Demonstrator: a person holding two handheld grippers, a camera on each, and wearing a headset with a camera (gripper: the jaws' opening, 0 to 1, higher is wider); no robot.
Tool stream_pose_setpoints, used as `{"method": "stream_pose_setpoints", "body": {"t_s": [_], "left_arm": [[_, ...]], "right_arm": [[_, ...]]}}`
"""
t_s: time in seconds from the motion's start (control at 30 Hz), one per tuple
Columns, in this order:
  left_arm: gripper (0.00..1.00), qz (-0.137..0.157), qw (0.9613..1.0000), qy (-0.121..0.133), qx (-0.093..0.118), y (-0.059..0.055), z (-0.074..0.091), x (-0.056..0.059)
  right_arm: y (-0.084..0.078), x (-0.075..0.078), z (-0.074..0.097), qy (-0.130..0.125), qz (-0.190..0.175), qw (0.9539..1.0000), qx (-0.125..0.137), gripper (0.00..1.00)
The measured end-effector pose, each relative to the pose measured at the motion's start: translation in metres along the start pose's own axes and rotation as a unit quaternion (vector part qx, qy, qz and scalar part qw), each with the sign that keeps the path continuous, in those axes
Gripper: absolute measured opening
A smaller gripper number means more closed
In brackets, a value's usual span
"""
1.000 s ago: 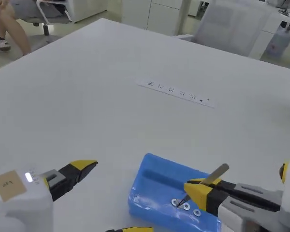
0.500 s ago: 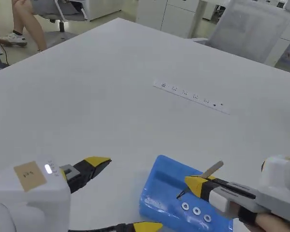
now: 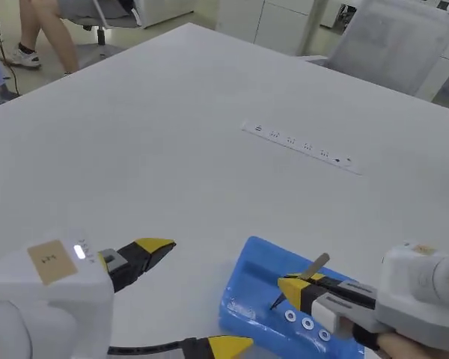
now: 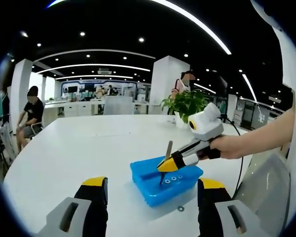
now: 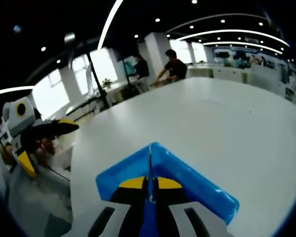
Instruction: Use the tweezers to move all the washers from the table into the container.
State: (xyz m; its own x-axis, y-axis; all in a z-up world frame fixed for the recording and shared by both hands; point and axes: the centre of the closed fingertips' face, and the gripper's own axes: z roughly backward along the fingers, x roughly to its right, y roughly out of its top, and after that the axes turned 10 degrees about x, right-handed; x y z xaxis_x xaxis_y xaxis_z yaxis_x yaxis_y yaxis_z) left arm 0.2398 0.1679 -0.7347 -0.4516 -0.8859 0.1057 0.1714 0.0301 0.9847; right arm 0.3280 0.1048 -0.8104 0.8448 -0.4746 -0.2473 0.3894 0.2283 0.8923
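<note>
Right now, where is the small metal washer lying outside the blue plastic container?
In the left gripper view, the washer lies on the white table, just off the blue container's near wall.

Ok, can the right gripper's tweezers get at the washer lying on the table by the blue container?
Probably yes. The washer lies on bare table just outside the container, nothing over it, and the right gripper holds the tweezers close above.

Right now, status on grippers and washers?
Left gripper open, beside container. Right gripper shut on tweezers, tip over container. Three washers inside, one washer on table beside it. Nothing in the way.
</note>
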Motion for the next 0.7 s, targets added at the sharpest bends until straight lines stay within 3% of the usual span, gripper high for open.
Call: {"method": "stream_pose_setpoints", "body": {"t_s": [0.2, 0.37, 0.5, 0.7], "left_arm": [[0.75, 0.003, 1.0, 0.005, 0.004, 0.001, 0.001, -0.003], [0.74, 0.003, 0.9999, 0.009, 0.005, 0.002, 0.001, -0.005], [0.73, -0.004, 0.9998, 0.02, 0.002, 0.001, 0.002, -0.009], [0.73, 0.008, 0.9996, 0.024, 0.01, 0.003, 0.004, -0.012]], "right_arm": [[0.002, -0.004, 0.0, 0.01, 0.006, 0.9999, 0.001, 0.03], [0.02, -0.013, 0.009, 0.012, 0.009, 0.9996, 0.024, 0.03], [0.039, -0.032, 0.022, 0.026, -0.004, 0.9981, 0.056, 0.03], [0.036, -0.066, 0.042, 0.059, 0.0, 0.9965, 0.059, 0.03]]}}
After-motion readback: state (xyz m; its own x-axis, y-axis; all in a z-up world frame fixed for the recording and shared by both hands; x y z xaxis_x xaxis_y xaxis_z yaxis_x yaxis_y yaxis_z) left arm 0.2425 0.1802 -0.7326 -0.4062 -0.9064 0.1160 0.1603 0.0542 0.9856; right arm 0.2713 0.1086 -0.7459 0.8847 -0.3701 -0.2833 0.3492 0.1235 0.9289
